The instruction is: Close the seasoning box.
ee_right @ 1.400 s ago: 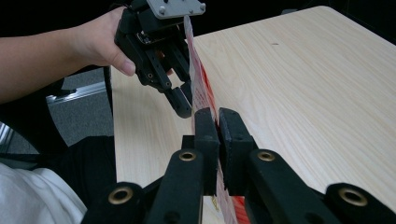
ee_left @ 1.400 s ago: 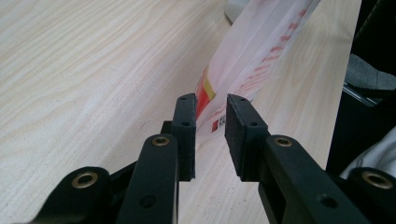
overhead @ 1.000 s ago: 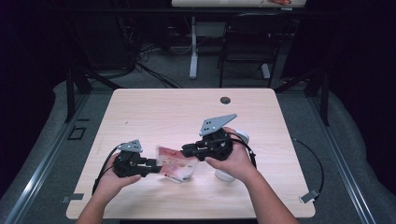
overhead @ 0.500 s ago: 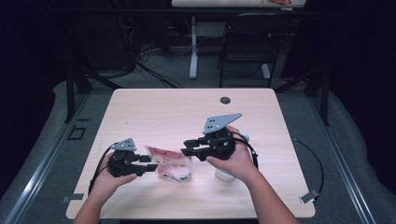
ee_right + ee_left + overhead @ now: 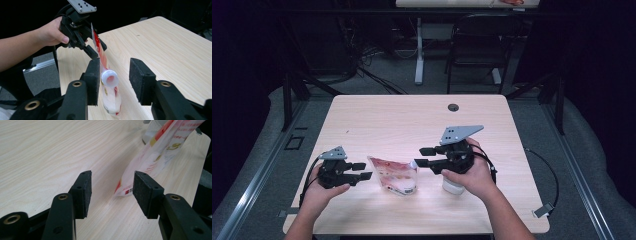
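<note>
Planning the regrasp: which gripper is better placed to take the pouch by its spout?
Right, probably. The spout sits between the right gripper's open jaws; the left gripper faces the pouch's far edge.

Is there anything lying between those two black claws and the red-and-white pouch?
Nothing visible. The pouch lies on bare table between the open left gripper and right gripper; its spout sits between the right one's jaws.

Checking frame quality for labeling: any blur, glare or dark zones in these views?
High view: table lit, surroundings near black, pouch glary. Left gripper view: pads sharp, pouch top washed out. Right gripper view: spout overexposed and soft, background black.
</note>
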Available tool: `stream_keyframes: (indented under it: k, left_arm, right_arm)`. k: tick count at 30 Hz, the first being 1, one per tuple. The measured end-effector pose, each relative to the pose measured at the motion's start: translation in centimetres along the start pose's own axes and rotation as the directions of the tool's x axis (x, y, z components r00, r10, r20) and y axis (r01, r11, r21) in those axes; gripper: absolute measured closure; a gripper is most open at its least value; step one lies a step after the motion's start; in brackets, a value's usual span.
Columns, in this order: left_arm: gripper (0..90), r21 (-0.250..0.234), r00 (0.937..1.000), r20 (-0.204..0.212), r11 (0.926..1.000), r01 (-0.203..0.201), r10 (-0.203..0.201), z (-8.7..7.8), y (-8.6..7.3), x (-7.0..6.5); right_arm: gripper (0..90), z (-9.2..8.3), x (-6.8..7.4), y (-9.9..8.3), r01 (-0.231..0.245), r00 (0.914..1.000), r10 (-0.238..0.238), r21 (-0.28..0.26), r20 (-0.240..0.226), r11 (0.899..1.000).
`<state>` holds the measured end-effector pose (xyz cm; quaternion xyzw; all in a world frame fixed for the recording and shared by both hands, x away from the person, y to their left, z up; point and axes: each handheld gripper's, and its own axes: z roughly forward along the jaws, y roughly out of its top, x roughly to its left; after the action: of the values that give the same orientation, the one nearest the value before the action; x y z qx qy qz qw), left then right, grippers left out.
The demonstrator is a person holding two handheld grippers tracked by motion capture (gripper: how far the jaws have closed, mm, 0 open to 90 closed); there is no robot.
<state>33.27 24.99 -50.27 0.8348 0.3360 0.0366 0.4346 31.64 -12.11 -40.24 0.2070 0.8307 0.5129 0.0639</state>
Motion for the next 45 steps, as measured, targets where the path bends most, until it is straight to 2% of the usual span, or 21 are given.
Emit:
stream_keyframes:
  k: [3,4,7,8,9,11,19,21,22,24,27,29,31,32,34,38,39,40,41,43,45]
  left_arm:
    - [50.0,-0.010,1.0000,-0.008,0.9999,0.005,-0.005,-0.2,-0.1,0.2]
    - [50.0,-0.014,0.9997,-0.023,0.9999,0.007,-0.008,-0.2,-0.2,0.2]
    - [49.9,-0.019,0.9998,-0.017,0.9997,0.013,-0.013,-0.5,-0.3,0.4]
    - [49.8,-0.025,0.9994,-0.031,0.9996,0.015,-0.016,-0.6,-0.3,0.4]
    - [49.7,-0.027,0.9997,-0.019,0.9995,0.017,-0.018,-0.7,-0.3,0.5]
    - [49.7,-0.022,0.9996,-0.022,0.9996,0.015,-0.016,-0.8,-0.4,0.6]
    - [49.9,-0.029,0.9993,-0.033,0.9995,0.014,-0.015,-1.0,-0.7,0.5]
    - [49.8,-0.026,0.9993,-0.034,0.9995,0.015,-0.016,-0.9,-0.8,0.5]
    - [49.7,-0.031,0.9987,-0.048,0.9994,0.015,-0.016,-0.8,-0.9,0.5]
    - [49.7,-0.029,0.9989,-0.041,0.9994,0.020,-0.021,-0.8,-1.1,0.5]
    - [49.6,-0.033,0.9983,-0.054,0.9992,0.022,-0.024,-0.7,-1.4,0.5]
    - [49.5,-0.023,0.9988,-0.044,0.9996,0.019,-0.020,-0.5,-1.5,0.5]
    - [49.4,-0.023,0.9987,-0.046,0.9995,0.023,-0.024,-0.3,-1.7,0.4]
    - [49.3,-0.008,0.9988,-0.045,0.9997,0.022,-0.022,-0.3,-1.8,0.3]
    - [49.1,-0.008,0.9988,-0.047,0.9999,0.010,-0.010,0.0,-1.9,0.2]
    - [48.5,-0.004,0.9987,-0.050,0.9999,0.012,-0.012,0.3,-2.2,0.1]
    - [48.3,-0.008,0.9978,-0.066,0.9999,0.011,-0.011,0.3,-2.3,0.0]
    - [48.2,-0.001,0.9985,-0.054,1.0000,0.006,-0.006,0.3,-2.4,0.1]
    - [48.0,-0.013,0.9983,-0.058,0.9999,0.007,-0.008,0.4,-2.5,0.2]
    - [47.7,-0.002,0.9980,-0.062,0.9999,0.012,-0.012,0.3,-2.5,0.2]
    - [47.4,-0.013,0.9976,-0.068,0.9998,0.016,-0.017,0.3,-2.6,0.3]
  right_arm:
    - [57.6,-0.5,-0.1,-0.4,-0.004,0.9995,0.004,-0.004,0.032,1.000]
    - [57.6,-0.7,-0.1,-0.6,-0.009,0.9992,0.009,-0.008,0.039,1.000]
    - [57.0,-1.4,-0.3,-1.2,-0.018,0.9984,0.019,-0.019,0.053,1.000]
    - [56.9,-1.5,-0.4,-1.3,-0.023,0.9981,0.025,-0.024,0.056,0.999]
    - [56.2,-1.8,-0.4,-1.5,-0.030,0.9976,0.032,-0.033,0.062,0.999]
    - [54.4,-2.3,-0.5,-2.0,-0.030,0.9964,0.033,-0.046,0.078,0.998]
    - [47.1,-3.8,-0.6,-4.7,-0.038,0.9843,0.053,-0.090,0.168,0.995]
    - [45.1,-4.2,-0.7,-5.6,-0.052,0.9822,0.067,-0.089,0.175,0.995]
    - [45.9,-4.4,-0.7,-6.1,-0.064,0.9812,0.079,-0.088,0.176,0.994]
    - [48.3,-4.8,-0.8,-6.9,-0.082,0.9778,0.097,-0.085,0.186,0.993]
    - [48.9,-5.4,-1.0,-8.1,-0.112,0.9748,0.129,-0.103,0.182,0.988]
    - [49.1,-5.9,-1.0,-8.9,-0.122,0.9711,0.145,-0.128,0.190,0.984]
    - [49.5,-6.4,-1.1,-9.6,-0.127,0.9648,0.160,-0.166,0.208,0.978]
    - [49.5,-6.6,-1.2,-9.9,-0.135,0.9609,0.174,-0.187,0.215,0.973]
    - [49.6,-7.1,-1.4,-10.7,-0.145,0.9508,0.195,-0.209,0.241,0.967]
    - [49.6,-7.6,-1.5,-12.3,-0.176,0.9375,0.232,-0.224,0.259,0.959]
    - [49.7,-7.8,-1.6,-12.7,-0.181,0.9342,0.240,-0.227,0.265,0.957]
    - [49.6,-7.9,-1.6,-13.1,-0.192,0.9303,0.254,-0.239,0.265,0.952]
    - [49.6,-8.1,-1.7,-13.5,-0.197,0.9268,0.260,-0.238,0.271,0.951]
    - [49.6,-8.4,-1.8,-14.0,-0.200,0.9156,0.266,-0.233,0.301,0.952]
    - [49.5,-8.7,-1.9,-14.5,-0.213,0.9059,0.287,-0.250,0.311,0.944]
